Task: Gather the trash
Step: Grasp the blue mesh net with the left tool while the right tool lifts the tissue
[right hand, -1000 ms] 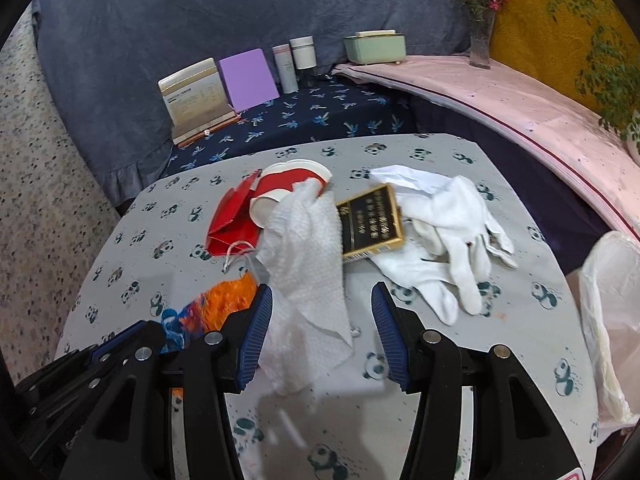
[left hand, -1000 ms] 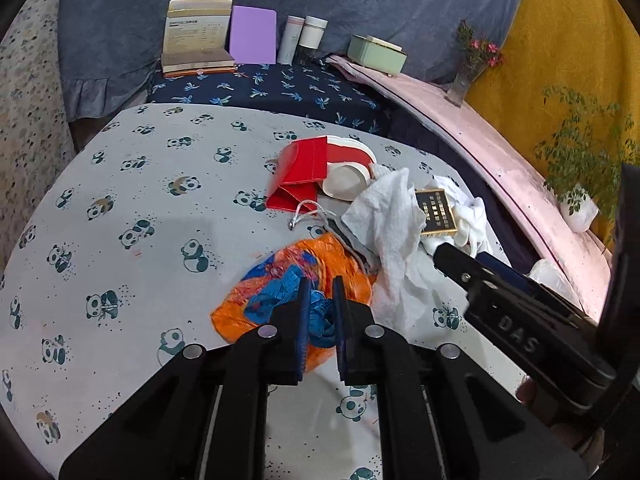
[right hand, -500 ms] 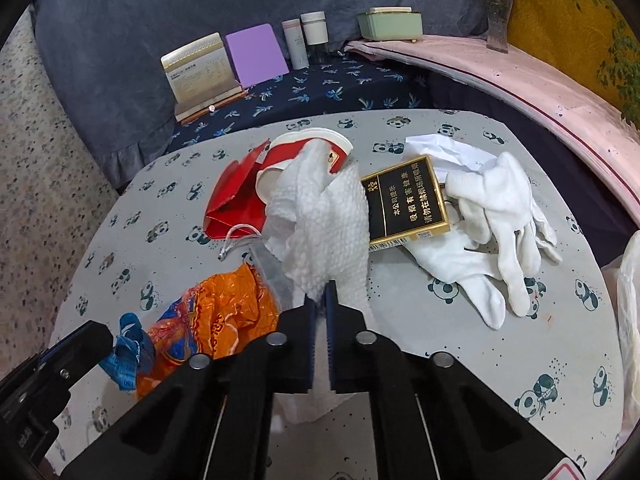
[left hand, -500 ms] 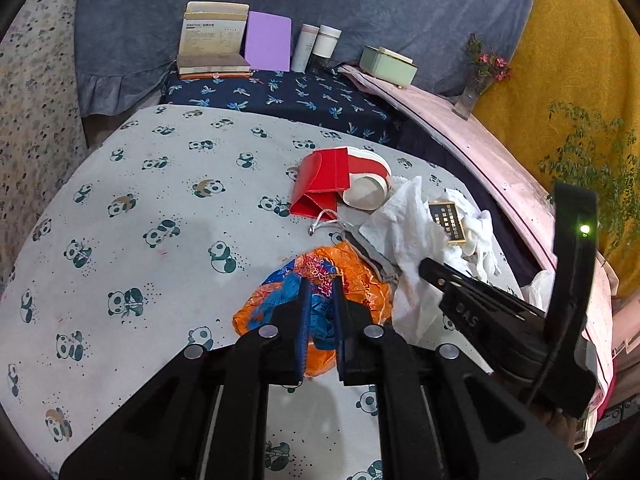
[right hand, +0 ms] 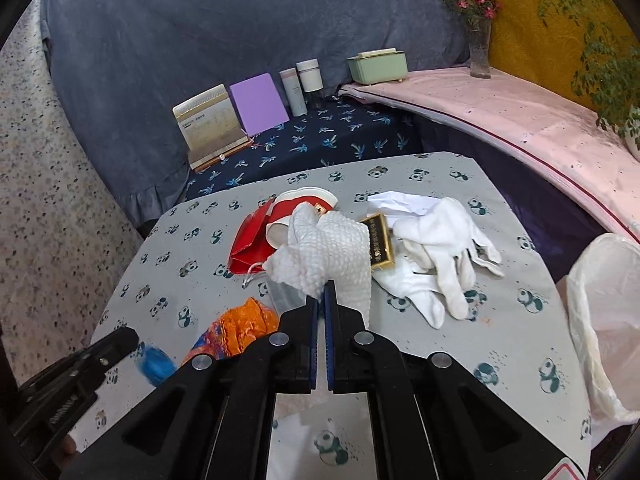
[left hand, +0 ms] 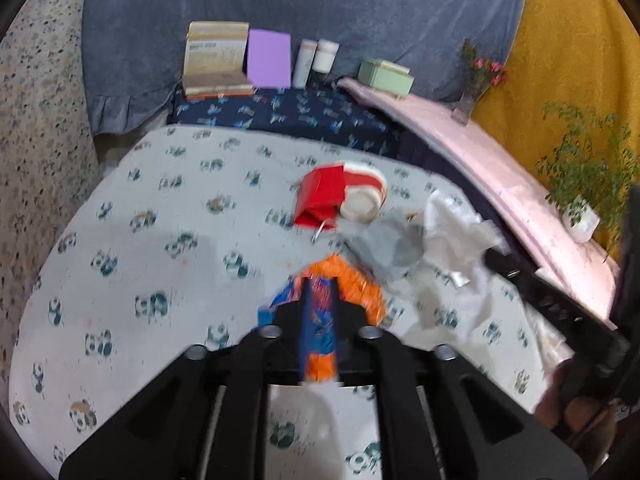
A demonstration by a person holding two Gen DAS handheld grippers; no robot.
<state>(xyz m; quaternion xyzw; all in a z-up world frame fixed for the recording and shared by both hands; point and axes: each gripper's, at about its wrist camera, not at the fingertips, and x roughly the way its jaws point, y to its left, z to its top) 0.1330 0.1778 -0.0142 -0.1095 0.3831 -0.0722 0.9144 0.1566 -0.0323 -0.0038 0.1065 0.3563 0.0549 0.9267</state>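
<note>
My left gripper (left hand: 319, 300) is shut on an orange and blue snack wrapper (left hand: 352, 280) and holds it above the panda-print table (left hand: 160, 240). My right gripper (right hand: 321, 300) is shut on a white paper towel (right hand: 328, 248), lifted off the table. The wrapper also shows in the right wrist view (right hand: 236, 328), beside the left gripper's fingers (right hand: 116, 344). On the table lie a red paper bag (right hand: 252, 244), a red and white cup (right hand: 308, 200), a black and gold box (right hand: 380, 242) and white gloves (right hand: 440, 248).
A white plastic bag (right hand: 604, 312) hangs open off the table's right edge. Behind the table, a dark blue bench holds a booklet (right hand: 208, 124), a purple card (right hand: 260, 100), two bottles (right hand: 302, 84) and a green box (right hand: 378, 66). A pink-covered ledge (right hand: 500, 120) runs on the right.
The right gripper shut on the paper towel and lifted it. The left gripper raised the snack wrapper off the table; both moved up and back a little.
</note>
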